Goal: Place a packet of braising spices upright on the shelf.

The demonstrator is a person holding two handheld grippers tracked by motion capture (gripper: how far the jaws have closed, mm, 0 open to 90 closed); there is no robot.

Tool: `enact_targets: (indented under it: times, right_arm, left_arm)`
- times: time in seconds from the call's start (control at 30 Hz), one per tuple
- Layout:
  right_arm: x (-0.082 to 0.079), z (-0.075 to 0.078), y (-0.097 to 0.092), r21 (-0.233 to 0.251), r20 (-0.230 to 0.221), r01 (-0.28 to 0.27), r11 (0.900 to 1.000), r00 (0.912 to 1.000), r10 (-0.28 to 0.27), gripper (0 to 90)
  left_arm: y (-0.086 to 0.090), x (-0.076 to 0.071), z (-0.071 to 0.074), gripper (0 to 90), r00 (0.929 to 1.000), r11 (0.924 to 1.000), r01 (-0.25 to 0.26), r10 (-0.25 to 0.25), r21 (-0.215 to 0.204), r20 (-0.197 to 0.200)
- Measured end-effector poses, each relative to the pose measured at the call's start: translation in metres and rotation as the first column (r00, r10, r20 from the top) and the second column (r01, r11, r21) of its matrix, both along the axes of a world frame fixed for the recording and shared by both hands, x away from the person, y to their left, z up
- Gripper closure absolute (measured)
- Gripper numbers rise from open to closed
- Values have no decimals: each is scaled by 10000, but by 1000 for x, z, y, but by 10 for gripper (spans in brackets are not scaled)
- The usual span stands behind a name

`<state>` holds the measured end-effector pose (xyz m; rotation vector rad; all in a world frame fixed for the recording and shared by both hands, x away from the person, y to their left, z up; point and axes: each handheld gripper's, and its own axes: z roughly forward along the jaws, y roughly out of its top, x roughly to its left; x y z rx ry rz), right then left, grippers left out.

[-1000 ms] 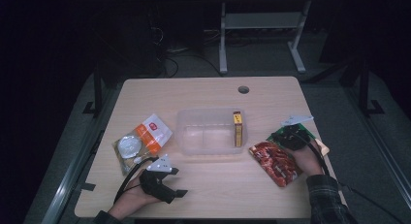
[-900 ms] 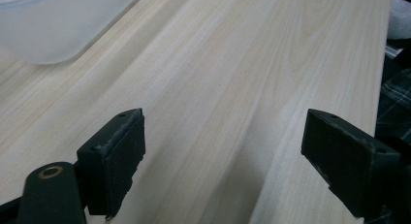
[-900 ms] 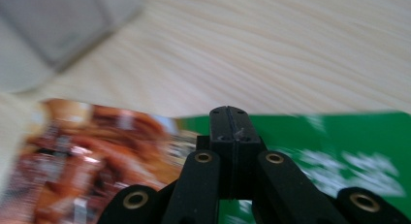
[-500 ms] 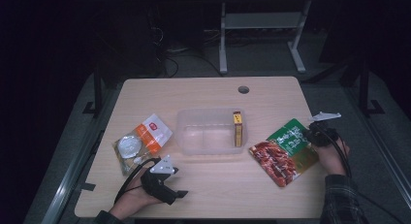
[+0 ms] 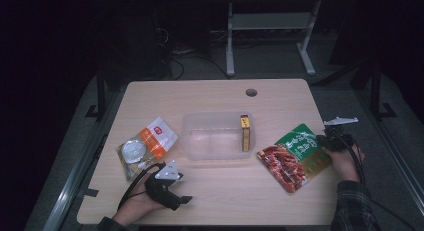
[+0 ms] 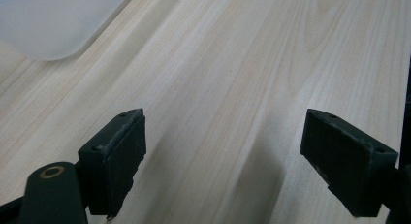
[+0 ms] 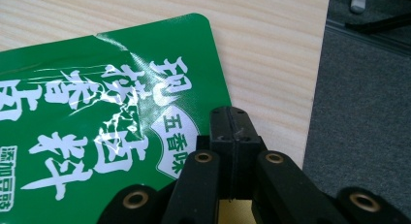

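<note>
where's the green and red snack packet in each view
High view: the green and red packet lies right of centre on the table, between the clear tub and the right gripper.
Left gripper view: not in it; a corner of the tub sits top left.
Right gripper view: its green end covers the left and centre, with the shut jaws at its edge.
Shared landmark: the pale wooden tabletop.

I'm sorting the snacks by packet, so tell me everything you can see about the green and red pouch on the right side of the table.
The pouch is a flat, glossy foil-like packet, green at its far end with white Chinese characters, red with pictured food at its near end. It lies askew on the table near the right edge, right of the clear plastic bin and apart from it. Its green film is creased. The right gripper, jaws shut, sits at its green corner; whether it pinches the edge is unclear.
</note>
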<state>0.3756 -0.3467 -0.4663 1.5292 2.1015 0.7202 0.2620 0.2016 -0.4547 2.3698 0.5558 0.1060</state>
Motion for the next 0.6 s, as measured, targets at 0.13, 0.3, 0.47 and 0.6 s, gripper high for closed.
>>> enact_targets:
  times: [0.13,0.3,0.47,0.6]
  right_arm:
    - [0,0,0,161,-39,-51,9999,10000,52,900]
    - [1,1,4,151,-172,-190,9997,9997,193,900]
    - [0,1,7,195,-258,-355,9992,9990,360,900]
    - [-5,3,12,90,-392,-568,9983,9976,571,900]
  left_arm:
    - [-1,1,-2,159,10000,10000,-2,2,6,-49]
    - [0,1,-2,159,10000,10000,43,-42,78,-43]
    - [0,1,-2,159,10000,10000,-16,16,61,-58]
    - [1,2,-2,159,10000,10000,-54,54,25,-41]
